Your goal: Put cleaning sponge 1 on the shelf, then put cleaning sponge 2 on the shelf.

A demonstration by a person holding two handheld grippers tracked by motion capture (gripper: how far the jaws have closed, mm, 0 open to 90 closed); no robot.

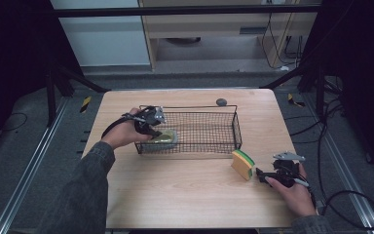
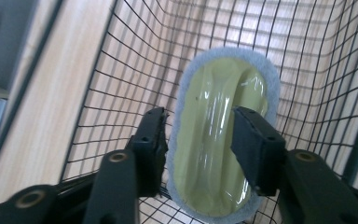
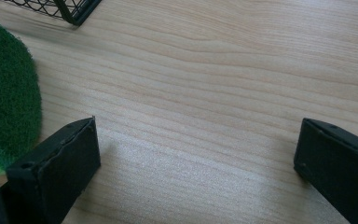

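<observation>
A yellow-green scrubber (image 2: 214, 126) with a pale blue rim sits in the near-left corner of the black wire basket (image 1: 236, 127). My left gripper (image 1: 152, 130) reaches into that corner. In the left gripper view its jaws stand partly closed, pressed on either side of the scrubber's glossy raised middle (image 2: 200, 154). A yellow sponge with a green scouring face (image 1: 243, 164) stands on edge on the table just right of the basket's front. My right gripper (image 1: 260, 174) rests on the table beside it, wide open (image 3: 196, 163) over bare wood. The green face (image 3: 4, 93) lies left of its jaws.
A small dark grey round object (image 1: 221, 102) lies behind the basket near the table's far edge. The basket's front corner (image 3: 77, 11) is just ahead of the right gripper. Bare wooden table (image 1: 175, 185) spreads in front of the basket.
</observation>
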